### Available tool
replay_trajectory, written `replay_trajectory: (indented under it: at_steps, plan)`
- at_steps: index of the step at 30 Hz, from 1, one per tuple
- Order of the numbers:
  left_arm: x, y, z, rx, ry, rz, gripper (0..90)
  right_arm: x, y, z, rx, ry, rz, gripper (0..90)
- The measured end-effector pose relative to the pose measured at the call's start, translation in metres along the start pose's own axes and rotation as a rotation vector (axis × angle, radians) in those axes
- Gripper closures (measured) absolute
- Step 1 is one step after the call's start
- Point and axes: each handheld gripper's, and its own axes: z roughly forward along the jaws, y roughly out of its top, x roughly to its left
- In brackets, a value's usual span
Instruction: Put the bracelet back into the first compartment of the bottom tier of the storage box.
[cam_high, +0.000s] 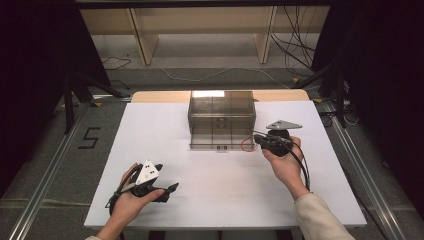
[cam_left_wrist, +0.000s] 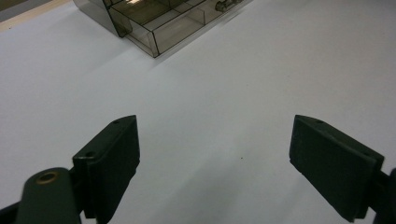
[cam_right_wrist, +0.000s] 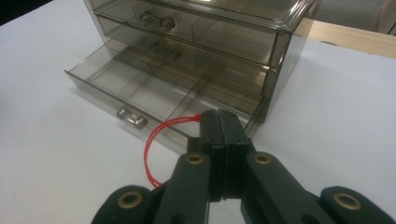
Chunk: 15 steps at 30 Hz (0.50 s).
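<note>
Drawer organiser (cam_high: 221, 119) of smoked clear plastic stands on the white tabletop (cam_high: 210, 185) toward its far edge, at about 12 o'clock from the person, with its bottom drawer (cam_right_wrist: 140, 95) pulled out toward the near side and its two upper drawers closed. The open drawer's long axis runs across the tabletop, from 9 to 3 o'clock, and dividers split it into compartments that appear empty. The right hand-held gripper (cam_right_wrist: 218, 122) is the nearer of the two: its jaws are pressed together on a thin red rubber band (cam_right_wrist: 156, 140), and its tip sits just beside the front right corner of the open drawer. From that tip the nearest compartment lies at about 10 to 11 o'clock in the high view, close by and slightly beyond the drawer's front wall. The band loops out from the tip toward 9 o'clock, hanging near the outer face of that wall; whether it touches the wall cannot be told. The left hand-held gripper (cam_left_wrist: 215, 154) is well apart, at about 7 o'clock from the organiser, with jaws spread wide and nothing between them. Judged from this layout, the coming move turns on carrying the band over the front wall into the right-hand compartment.
</note>
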Motion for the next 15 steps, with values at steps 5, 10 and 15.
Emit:
replay_trajectory:
  at_steps: [5, 10, 15]
  plan:
    - [0.0, 0.0001, -0.0002, -0.001, -0.001, 0.001, 16.2, 0.0004, 0.0015, 0.0016, -0.004, 0.001, 0.0, 90.0]
    - [0.0, 0.0, -0.0003, -0.001, -0.002, 0.001, 16.2, 0.0024, 0.0022, 0.0035, -0.003, 0.004, 0.002, 90.0]
    - [-0.0003, 0.0001, -0.0004, -0.001, -0.002, 0.003, 16.1, 0.003, 0.0036, 0.0056, -0.004, 0.001, 0.0, 90.0]
